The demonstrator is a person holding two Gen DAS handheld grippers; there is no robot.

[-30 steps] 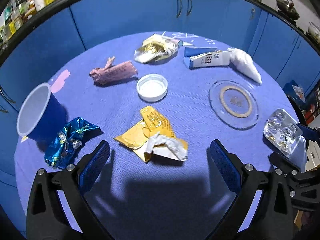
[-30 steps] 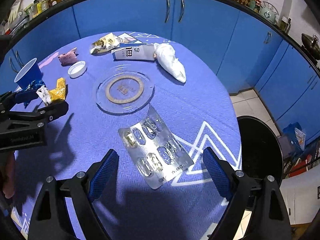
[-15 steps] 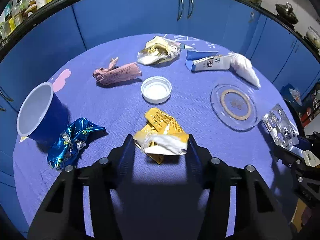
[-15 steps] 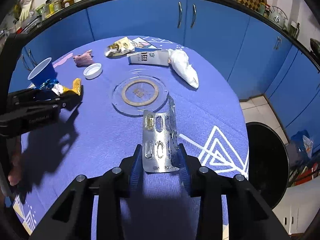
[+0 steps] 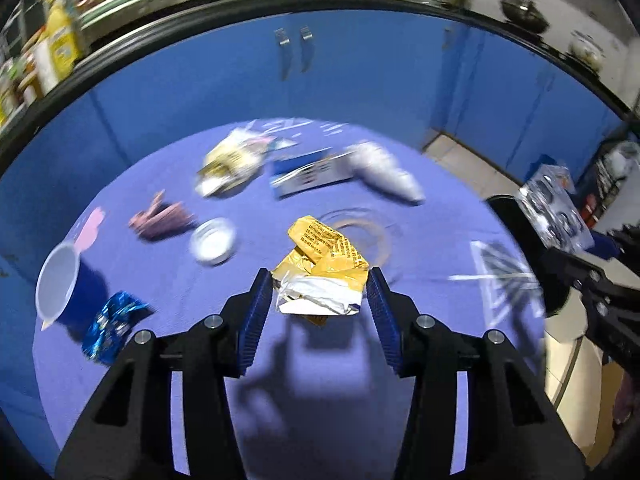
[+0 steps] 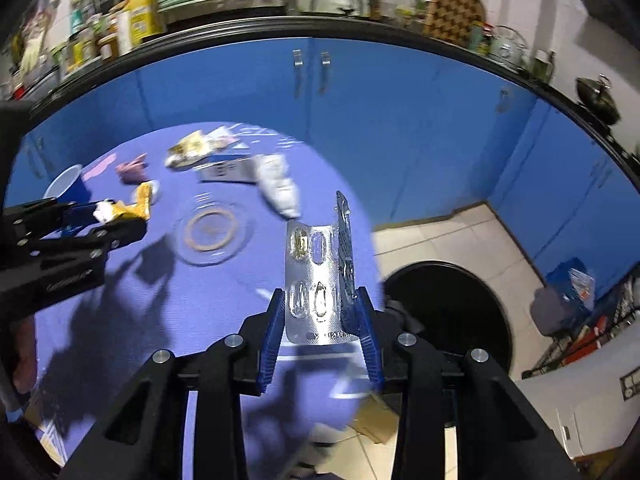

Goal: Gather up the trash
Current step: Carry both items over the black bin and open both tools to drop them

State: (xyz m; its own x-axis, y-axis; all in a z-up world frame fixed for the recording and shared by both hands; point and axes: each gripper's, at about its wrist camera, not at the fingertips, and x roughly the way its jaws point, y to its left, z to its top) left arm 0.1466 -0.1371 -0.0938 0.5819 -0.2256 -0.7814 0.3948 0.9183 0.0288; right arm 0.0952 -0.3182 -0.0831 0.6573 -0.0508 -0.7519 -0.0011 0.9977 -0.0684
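Pads of the left gripper (image 5: 320, 294) are closing on a crumpled yellow wrapper (image 5: 324, 268), which sits between them, raised above the table (image 5: 320, 400); its yellow end sticks out forward, away from the gripper. The right gripper (image 6: 320, 316) is clenched on a silver pill sheet (image 6: 318, 276), bent into a fold and standing upright, its long axis running forward from the jaws. The relation that matters now is to the black bin (image 6: 448, 312): it stands on the floor just beside the table edge, on the right, very near the right gripper and well apart from the left one. I judge that the right hand should drop first. On the table remain a blue cup (image 5: 60, 284), blue foil (image 5: 110, 326), a white lid (image 5: 214, 240), a clear plate (image 6: 212, 232) and more trash behind.
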